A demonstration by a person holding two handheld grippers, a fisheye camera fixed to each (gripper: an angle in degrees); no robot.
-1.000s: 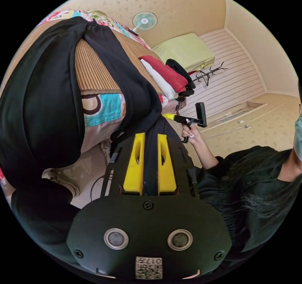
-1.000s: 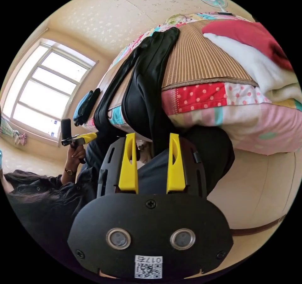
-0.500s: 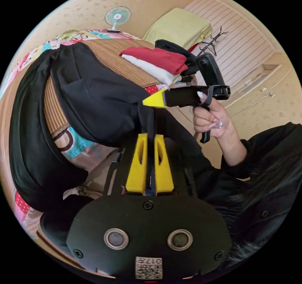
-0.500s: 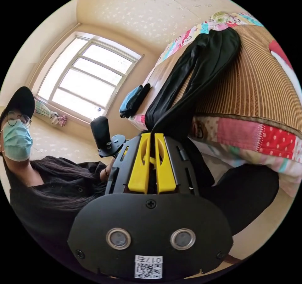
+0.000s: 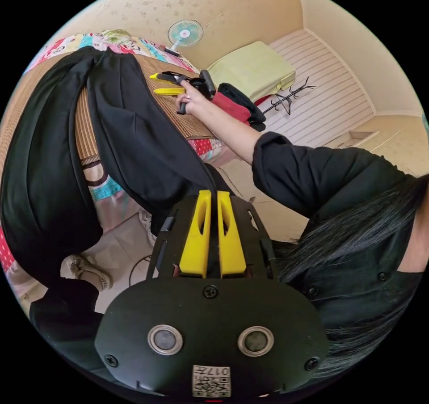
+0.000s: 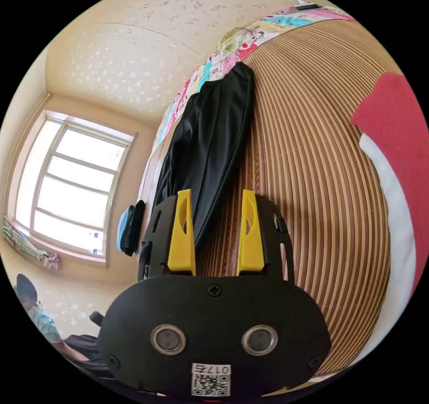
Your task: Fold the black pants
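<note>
Closest to us in the left gripper view, the left gripper has its yellow jaws pressed together on a bunch of the black pants, pinching the cloth at the waist end, which hangs off the near edge of the bed. From that pinch the pants run up onto the striped mat, one leg lying on each side of a bare strip of mat, down to the hems at the far end.

In the right gripper view, the right gripper hangs over the mat with its jaws spread and nothing between them. The long edge of a pants leg lies just under and beside its left jaw. The left gripper view shows the same gripper reaching out over the mat, held in a hand.

We judge the fold barely begun: the pants are laid out lengthwise but not flat, the waist still droops off the edge, and no crosswise fold is made. Bringing the legs together and folding over remain.

Farther off sits a stack of folded clothes, red and black, then a fan by the wall. The waistband itself is hidden in the bunched cloth, so we cannot tell how much the left jaws hold. The lower part of the hanging cloth is lost in shadow.
</note>
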